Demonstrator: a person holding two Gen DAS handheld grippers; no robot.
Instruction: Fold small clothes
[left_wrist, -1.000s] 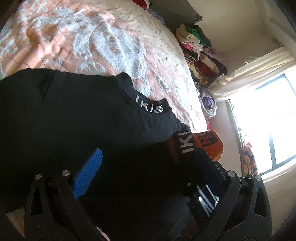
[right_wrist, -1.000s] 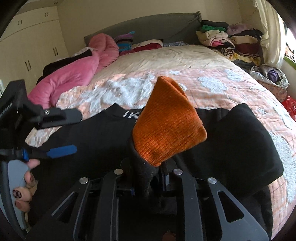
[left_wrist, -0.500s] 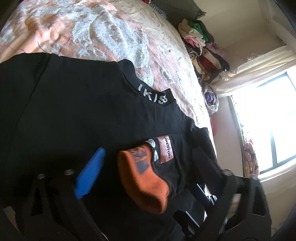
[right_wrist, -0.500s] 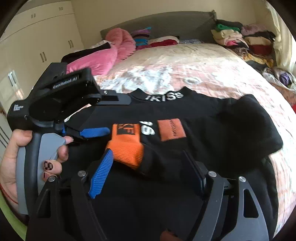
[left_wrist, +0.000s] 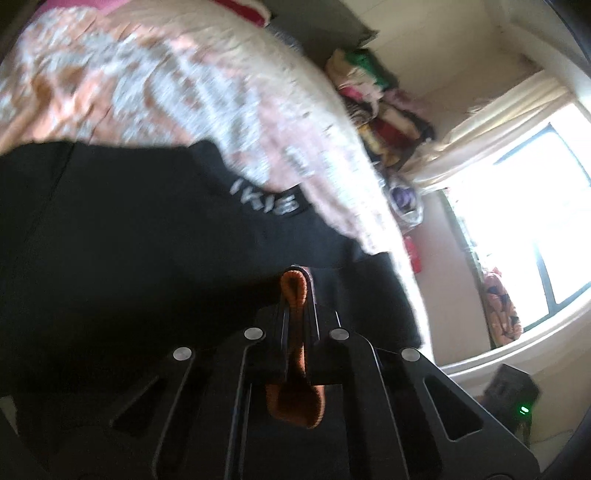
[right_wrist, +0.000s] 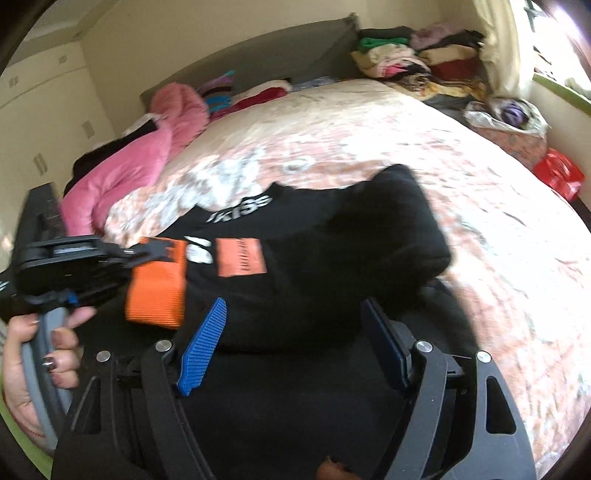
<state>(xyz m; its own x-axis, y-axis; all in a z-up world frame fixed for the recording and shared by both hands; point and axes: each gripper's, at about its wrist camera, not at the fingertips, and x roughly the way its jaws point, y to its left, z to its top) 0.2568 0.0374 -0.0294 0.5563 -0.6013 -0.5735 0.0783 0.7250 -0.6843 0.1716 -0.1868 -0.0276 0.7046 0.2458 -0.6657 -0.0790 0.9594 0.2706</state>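
**Orange cuff pinched; sock lying across black garment on bed**

Left hand-held gripper closed tight on the orange cuff of the sock; knit bunched between its fingers; right hand-held gripper wide open, nothing between its blue pads, hovering just short of the sock's black foot; sock stretched over the black sweater near the foot edge of the bed; a hand on the left grip handle. Judged: sock light, soft, stretchy, not fragile; will droop from a single pinch; take the toe end opposite the cuff, grabbing knit only, not the sweater beneath.
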